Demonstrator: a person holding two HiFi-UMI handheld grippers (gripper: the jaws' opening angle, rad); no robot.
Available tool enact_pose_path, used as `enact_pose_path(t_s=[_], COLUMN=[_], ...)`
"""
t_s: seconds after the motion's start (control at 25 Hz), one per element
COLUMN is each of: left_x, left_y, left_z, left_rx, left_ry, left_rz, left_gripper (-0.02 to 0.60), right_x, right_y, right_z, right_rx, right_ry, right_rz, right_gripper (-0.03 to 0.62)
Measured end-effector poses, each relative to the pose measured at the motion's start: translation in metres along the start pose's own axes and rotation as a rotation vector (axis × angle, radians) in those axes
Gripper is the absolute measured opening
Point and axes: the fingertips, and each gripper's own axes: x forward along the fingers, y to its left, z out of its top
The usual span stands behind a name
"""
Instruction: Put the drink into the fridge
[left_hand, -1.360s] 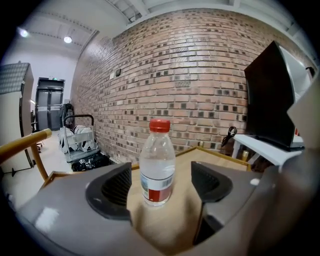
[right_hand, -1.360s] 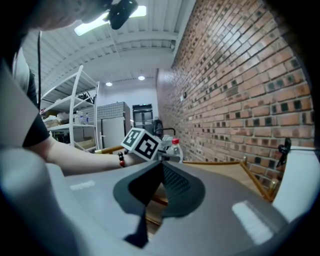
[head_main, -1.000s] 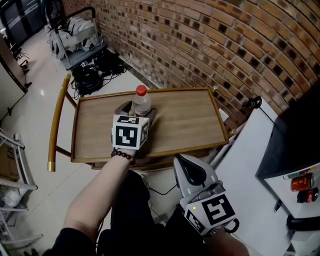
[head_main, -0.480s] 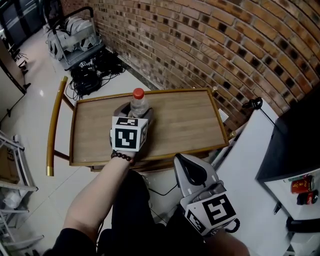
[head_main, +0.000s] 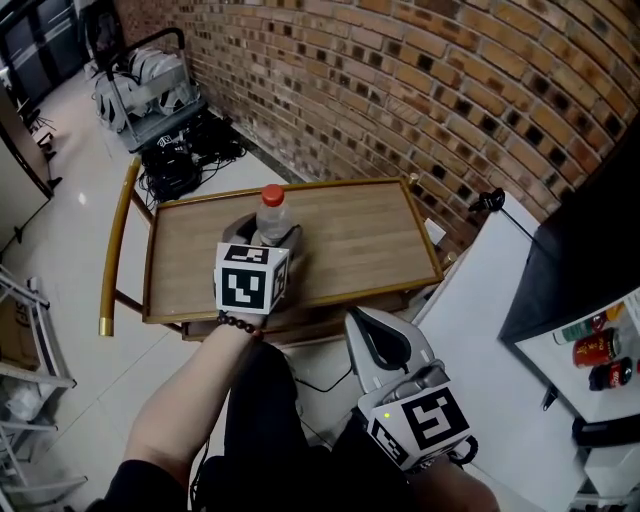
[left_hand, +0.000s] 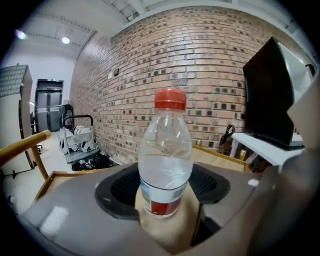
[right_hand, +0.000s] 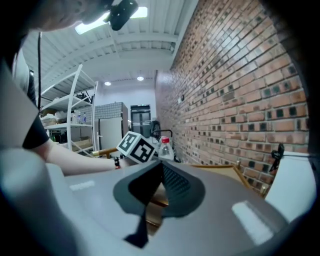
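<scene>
Brick wall (head_main: 450, 90) backs the wooden surface (head_main: 360, 240). The bottle (head_main: 270, 212) is upright near its middle, between the jaws of your left claw (left_hand: 165, 200). That claw has just been closing and now grasps the bottle low on its body, around the label, with the red cap clear above. Whether the base still touches the wood you cannot tell from here. Your right claw (right_hand: 160, 164) is clenched and empty, low by your body and well apart from the bottle. The fridge (head_main: 490, 330) stands to your right and looks open, with red cans (head_main: 597, 349) on a shelf.

The step in hand looks like the lift. Make sure the grip is firm first: the plastic is smooth and round, so a loose hold could let it slip or twist. Lift straight up until the base clears the raised rim (head_main: 425, 230), keep the bottle upright, then swing right. Mind the fridge's white corner, and aim for a free spot beside the cans.
</scene>
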Motion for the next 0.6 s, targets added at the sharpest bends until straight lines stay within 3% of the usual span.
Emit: enact_pose_path(t_s=[0.6], left_x=[-0.098], left_y=[-0.124], left_z=[0.023], left_rx=[0.059], left_ry=[-0.103], left_rz=[-0.142], left_gripper=[0.314], right_x=[-0.108], right_y=[0.029], right_z=[-0.02], right_rx=[0.008], right_ry=[-0.028], right_rz=[-0.047], right_gripper=[0.0])
